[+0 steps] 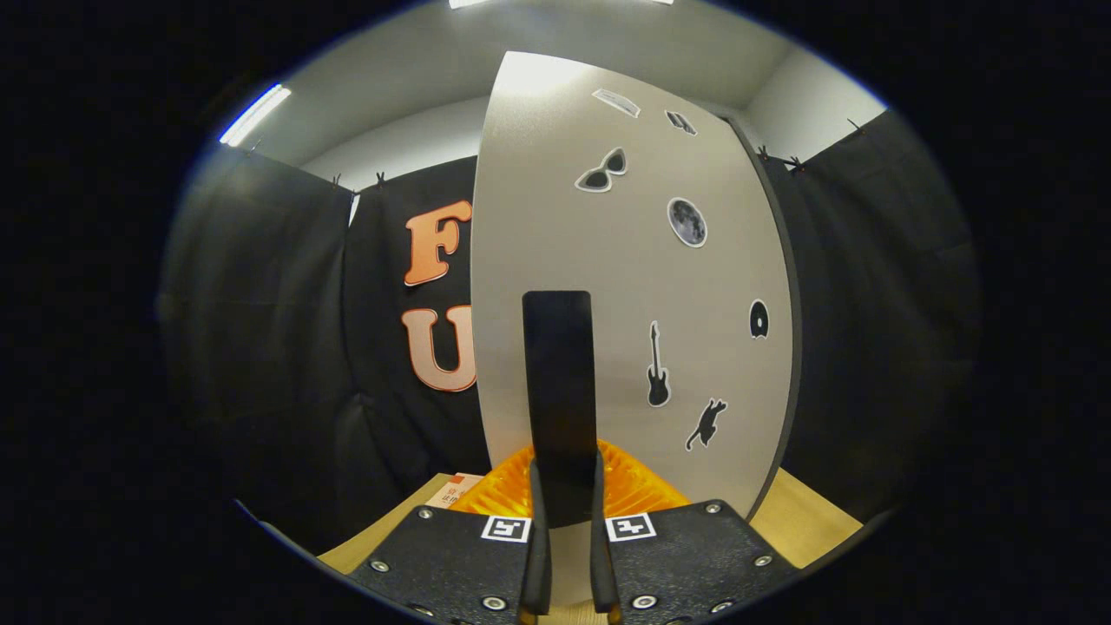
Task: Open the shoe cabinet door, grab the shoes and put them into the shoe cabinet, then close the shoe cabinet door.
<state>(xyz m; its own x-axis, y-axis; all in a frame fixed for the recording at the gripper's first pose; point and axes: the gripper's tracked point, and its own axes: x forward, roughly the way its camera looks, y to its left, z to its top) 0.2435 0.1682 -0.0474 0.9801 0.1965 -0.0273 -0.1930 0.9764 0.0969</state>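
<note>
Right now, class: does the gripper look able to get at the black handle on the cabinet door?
Likely yes: the door handle sits between the fingers of the gripper, which seem to press on both its sides, with nothing in between.

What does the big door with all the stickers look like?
The cabinet door is a tall, smooth, pale grey panel with a dark edge, standing upright just ahead of the claw. Stickers dot it: sunglasses, a moon, a guitar, a cat, a disc. The claw's fingers clamp a flat black handle sticking out from the door.
</note>
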